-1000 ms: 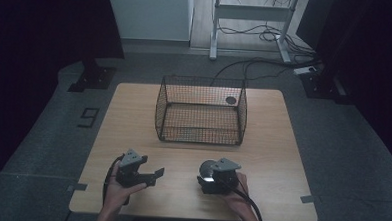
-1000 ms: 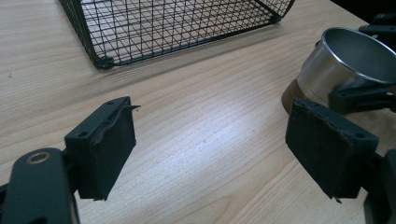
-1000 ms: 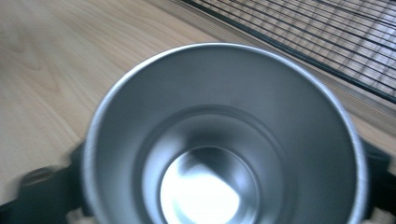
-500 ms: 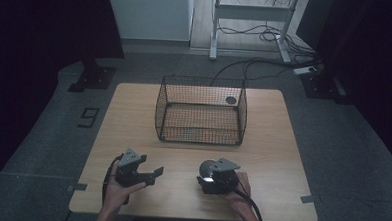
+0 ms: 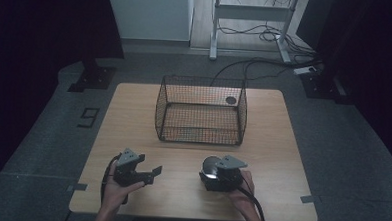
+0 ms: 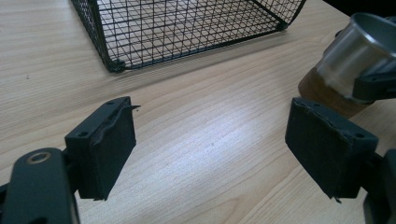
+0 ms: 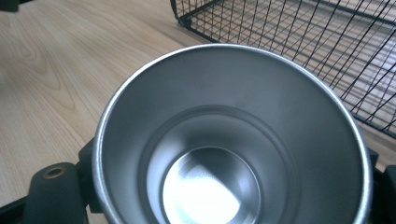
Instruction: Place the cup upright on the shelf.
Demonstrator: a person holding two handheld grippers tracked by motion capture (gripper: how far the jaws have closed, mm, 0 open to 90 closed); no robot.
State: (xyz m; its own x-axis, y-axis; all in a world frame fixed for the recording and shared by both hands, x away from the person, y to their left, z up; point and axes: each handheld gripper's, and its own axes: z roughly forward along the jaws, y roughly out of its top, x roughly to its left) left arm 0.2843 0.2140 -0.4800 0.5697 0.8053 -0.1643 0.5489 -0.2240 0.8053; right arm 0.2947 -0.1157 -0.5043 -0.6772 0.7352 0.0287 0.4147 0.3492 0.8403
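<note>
Both grippers are black. The left gripper (image 5: 153, 172) carries a grey three-cornered plate (image 5: 127, 156) on top and a black cable (image 5: 106, 179) looping from its rear; its two block-like jaws are faced with dark pads (image 6: 114, 147) frayed along the edges, and a brass-ringed screw hole (image 6: 38, 157) sits in the arm below one. The right gripper (image 5: 212, 172) bears a like grey plate and trails a black cable (image 5: 254, 205). Bare forearms, no sleeves
</note>
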